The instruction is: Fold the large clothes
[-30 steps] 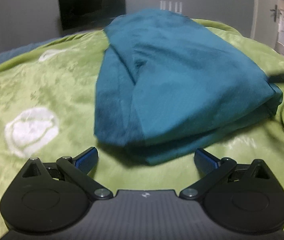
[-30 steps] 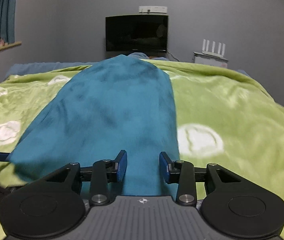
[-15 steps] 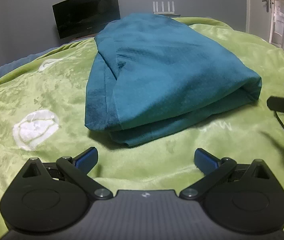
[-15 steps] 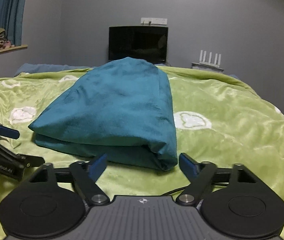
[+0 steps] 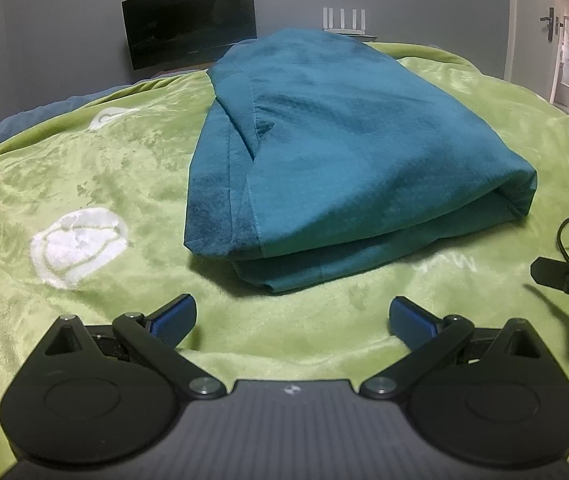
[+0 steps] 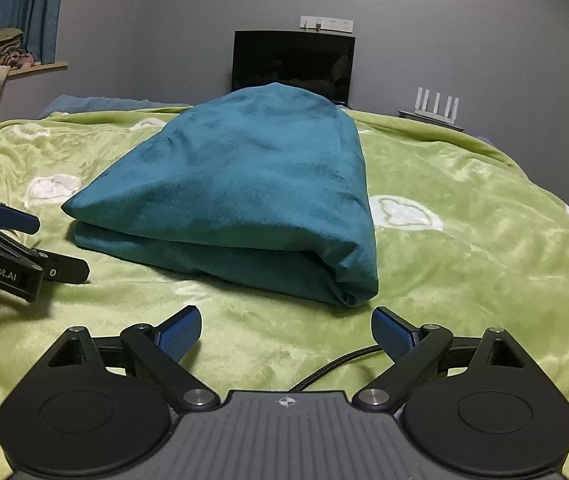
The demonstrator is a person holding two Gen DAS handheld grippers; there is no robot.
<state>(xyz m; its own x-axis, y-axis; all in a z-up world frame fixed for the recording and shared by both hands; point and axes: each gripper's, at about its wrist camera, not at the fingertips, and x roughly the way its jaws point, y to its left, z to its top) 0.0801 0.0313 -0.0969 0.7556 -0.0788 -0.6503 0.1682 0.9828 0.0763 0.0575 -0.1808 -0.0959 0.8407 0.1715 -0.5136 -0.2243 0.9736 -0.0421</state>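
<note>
Teal garment (image 5: 348, 152), folded into a thick bundle, is lying on the green blanket (image 5: 84, 168). The left gripper (image 5: 292, 316) is hovering wide open and empty just short of it. The right gripper (image 6: 286, 330), its jaws having just been opening, is gaping wide with nothing between them.

Left gripper (image 5: 291, 317) and right gripper (image 6: 286, 330) side by side, jaws wide, the right's just opening, empty.

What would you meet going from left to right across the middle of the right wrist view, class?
Left claw → folded teal garment → white cloud print on the green blanket.
</note>
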